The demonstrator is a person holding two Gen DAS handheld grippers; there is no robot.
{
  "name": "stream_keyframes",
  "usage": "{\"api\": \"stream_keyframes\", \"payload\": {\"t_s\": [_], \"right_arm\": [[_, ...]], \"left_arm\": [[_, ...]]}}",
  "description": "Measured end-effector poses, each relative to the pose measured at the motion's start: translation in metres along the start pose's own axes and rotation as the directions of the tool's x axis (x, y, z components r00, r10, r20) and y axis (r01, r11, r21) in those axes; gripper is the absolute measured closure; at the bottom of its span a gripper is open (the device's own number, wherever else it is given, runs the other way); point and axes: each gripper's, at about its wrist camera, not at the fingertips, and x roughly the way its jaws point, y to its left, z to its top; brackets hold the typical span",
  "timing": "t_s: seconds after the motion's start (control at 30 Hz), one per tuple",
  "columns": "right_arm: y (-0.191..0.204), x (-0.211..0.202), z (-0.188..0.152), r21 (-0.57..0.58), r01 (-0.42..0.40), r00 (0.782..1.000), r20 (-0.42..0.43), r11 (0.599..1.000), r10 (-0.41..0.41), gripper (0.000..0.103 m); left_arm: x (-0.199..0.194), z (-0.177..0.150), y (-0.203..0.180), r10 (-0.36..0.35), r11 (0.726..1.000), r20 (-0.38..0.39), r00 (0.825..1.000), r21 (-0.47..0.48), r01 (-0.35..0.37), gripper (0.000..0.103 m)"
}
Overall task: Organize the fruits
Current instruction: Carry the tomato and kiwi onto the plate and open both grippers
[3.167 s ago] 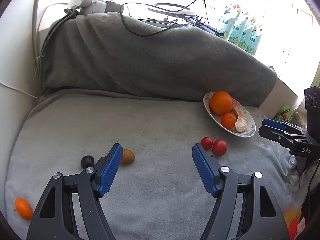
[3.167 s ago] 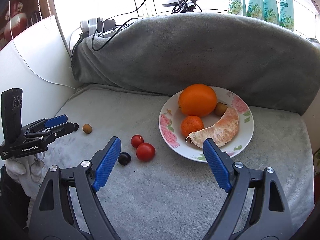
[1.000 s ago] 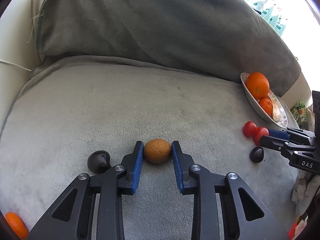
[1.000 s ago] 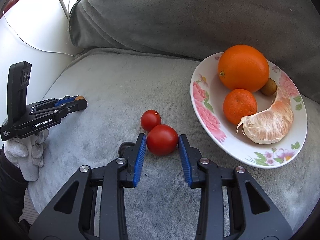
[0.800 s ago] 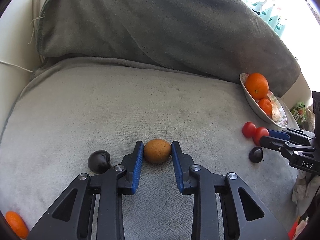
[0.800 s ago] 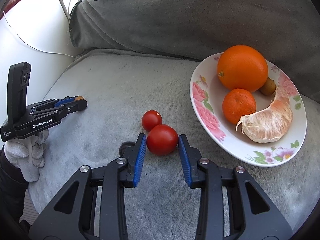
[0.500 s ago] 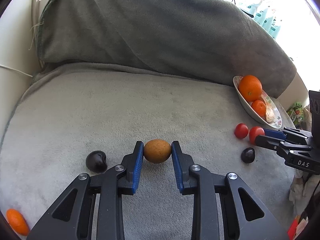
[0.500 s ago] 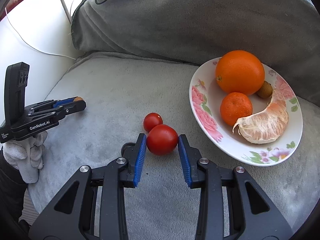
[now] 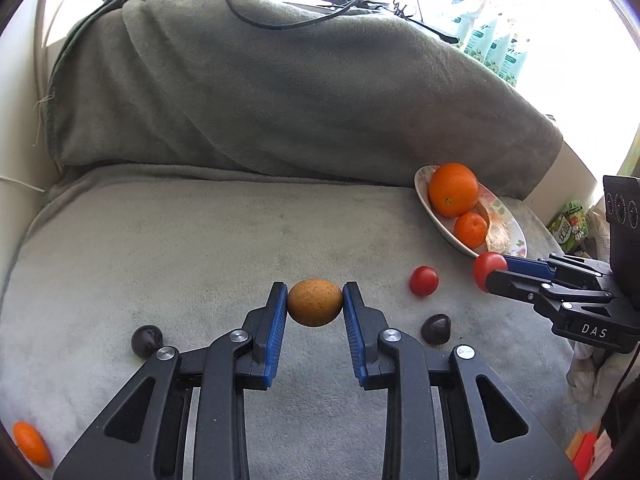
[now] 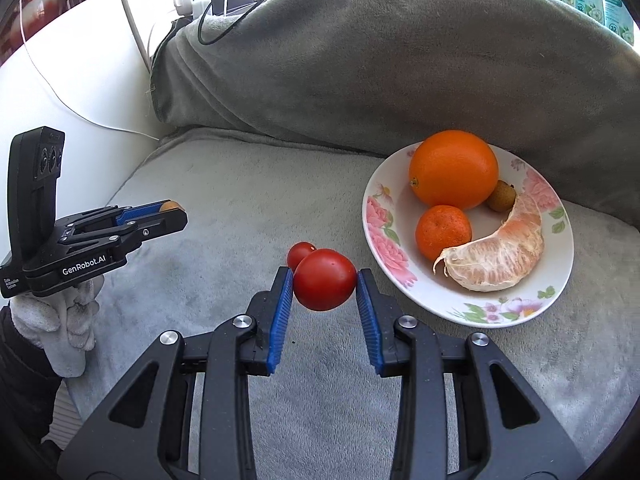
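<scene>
While we are holding both tongs above the grey blanket (image 9: 200, 240), the left gripper (image 9: 315, 304) is clamping a small brown fruit (image 9: 315, 302) between its blue pads, and the right gripper (image 10: 325, 282) is clamping a big red tomato (image 10: 325, 280), just beside the flowered plate (image 10: 400, 272). On this plate a large orange (image 10: 454, 168), a mandarin (image 10: 443, 232), a peeled citrus piece (image 10: 500, 256) and a small brown fruit are lying. A smaller tomato (image 9: 424, 280), two dark fruits (image 9: 437, 328) and one orange fruit (image 9: 31, 442) are lying on the blanket.
</scene>
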Motion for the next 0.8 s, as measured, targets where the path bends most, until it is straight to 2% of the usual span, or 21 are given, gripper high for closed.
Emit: {"api": "stream_keyframes", "payload": {"t_s": [0.47, 0.8], "right_arm": [[-0.026, -0.030, 0.000, 0.043, 0.035, 0.998, 0.054, 0.998, -0.038, 0.069], [-0.058, -0.042, 0.000, 0.081, 0.073, 0.995, 0.067, 0.994, -0.079, 0.069]], "left_arm": [[0.004, 0.018, -0.047, -0.075, 0.996, 0.028, 0.997, 0.056, 0.074, 0.076], [0.025, 0.030, -0.086, -0.120, 0.988, 0.011, 0.993, 0.101, 0.119, 0.076]]}}
